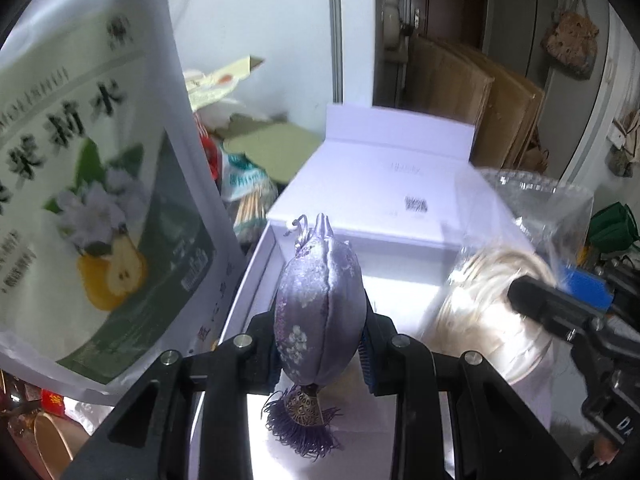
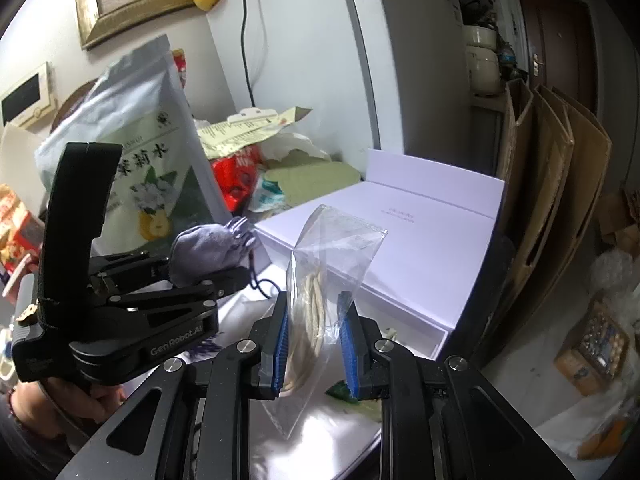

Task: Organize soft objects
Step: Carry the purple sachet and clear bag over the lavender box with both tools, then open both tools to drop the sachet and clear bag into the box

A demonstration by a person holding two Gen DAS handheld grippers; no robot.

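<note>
Right now I've got both grippers loaded over the open white box [image 1: 256, 280]: left gripper [image 1: 322, 344] is clamped on the purple brocade sachet [image 1: 320, 300], tassel [image 1: 304, 420] hanging below the jaws, and right gripper [image 2: 314, 344] is pinching a clear zip bag [image 2: 336, 248] with a cream cord coil [image 2: 312, 320] inside. Sachet sits above the box's left wall, bag over its right side near the raised lid [image 2: 420, 208]. Risks as I see them: the slick bag could slide out of the pads, since the grip is on film, not the coil; the tassel or drawstring could snag the box edge; the two grippers are close and could clash; the standing tea pouch [image 1: 92, 184] just beside the left wall could get knocked over.
</note>
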